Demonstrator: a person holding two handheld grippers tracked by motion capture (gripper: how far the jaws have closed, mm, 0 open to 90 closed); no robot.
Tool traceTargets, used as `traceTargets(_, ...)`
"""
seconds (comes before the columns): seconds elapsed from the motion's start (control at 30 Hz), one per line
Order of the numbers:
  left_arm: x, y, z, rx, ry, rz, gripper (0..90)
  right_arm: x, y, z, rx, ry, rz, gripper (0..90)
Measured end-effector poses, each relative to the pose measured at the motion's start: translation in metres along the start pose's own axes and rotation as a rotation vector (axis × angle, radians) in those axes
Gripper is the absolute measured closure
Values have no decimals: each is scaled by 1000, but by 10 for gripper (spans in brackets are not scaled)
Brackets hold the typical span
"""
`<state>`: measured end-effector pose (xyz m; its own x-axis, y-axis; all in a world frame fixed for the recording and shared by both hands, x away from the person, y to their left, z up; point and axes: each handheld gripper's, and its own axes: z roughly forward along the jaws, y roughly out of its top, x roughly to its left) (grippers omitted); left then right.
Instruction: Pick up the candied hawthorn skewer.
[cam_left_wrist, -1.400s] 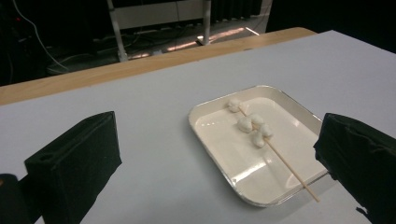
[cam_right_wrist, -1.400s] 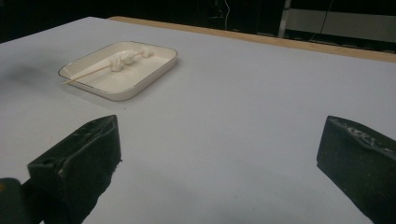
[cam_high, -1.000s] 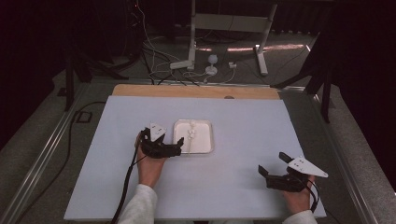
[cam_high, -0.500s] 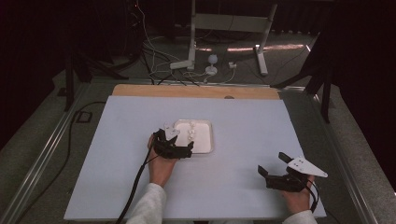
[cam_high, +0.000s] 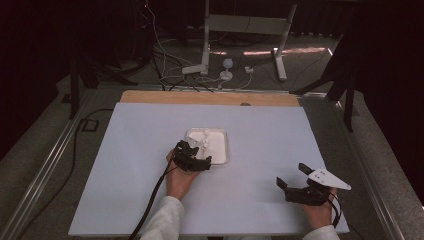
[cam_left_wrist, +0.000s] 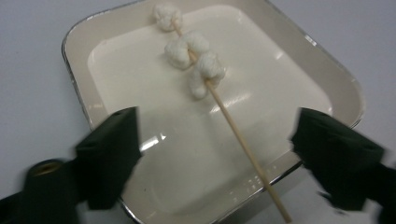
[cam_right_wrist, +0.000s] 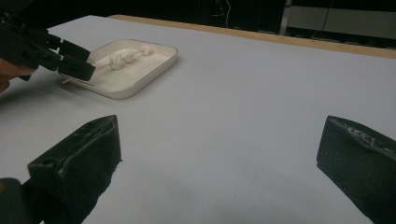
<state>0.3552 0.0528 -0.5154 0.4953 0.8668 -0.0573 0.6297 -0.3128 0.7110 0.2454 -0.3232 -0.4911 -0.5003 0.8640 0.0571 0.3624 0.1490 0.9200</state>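
Note:
A white square plate (cam_high: 218, 136) (cam_left_wrist: 79, 93) (cam_right_wrist: 140, 84) lies mid-table. On it rests a thin wooden skewer (cam_left_wrist: 238, 133) threaded with several white marshmallows (cam_left_wrist: 196, 56) (cam_right_wrist: 122, 58) near its far end. My left gripper (cam_high: 199, 153) (cam_left_wrist: 222, 154) (cam_right_wrist: 70, 63) hangs low over the plate's near edge. Its jaws have just been closing; they stand apart on either side of the skewer's bare shaft without touching it. My right gripper (cam_high: 292, 176) (cam_right_wrist: 219, 163) rests open near the front right of the table, nothing between its jaws.
A pale sheet (cam_high: 125, 150) covers the table, with a wooden strip (cam_high: 210, 97) along its far edge. Beyond it on the floor are cables and the feet of a metal stand (cam_high: 227, 65). A black cable (cam_high: 155, 195) trails from the left gripper.
The left gripper has moved right and down to the plate's near edge, over the skewer. The right gripper has stayed put.

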Motion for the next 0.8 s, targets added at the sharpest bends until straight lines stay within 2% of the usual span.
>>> traceTargets(0.03,0,-1,1,18,5,11,281,0,0,0,0,0,-1,1)
traceTargets(0.1,1,-1,1,38,-9,9,464,0,0,0,1,0,-2,1)
traceTargets(0.17,0,-1,0,49,9,20,548,0,0,0,1,1,0,0)
traceTargets(0.23,2,0,-1,65,15,13,634,0,0,0,1,1,-2,1)
traceTargets(0.43,4,1,-5,101,42,11,830,0,0,1,4,4,-4,0)
traceTargets(0.5,6,2,-5,109,35,-5,886,1,0,1,5,5,-2,0)
traceTargets(0.63,6,1,-6,107,42,-7,897,1,0,1,5,7,-4,1)
traceTargets(0.7,9,-1,-7,91,23,-39,898,0,0,1,5,6,-2,1)
traceTargets(0.8,10,-3,-8,87,17,-46,899,0,-1,0,5,4,2,1)
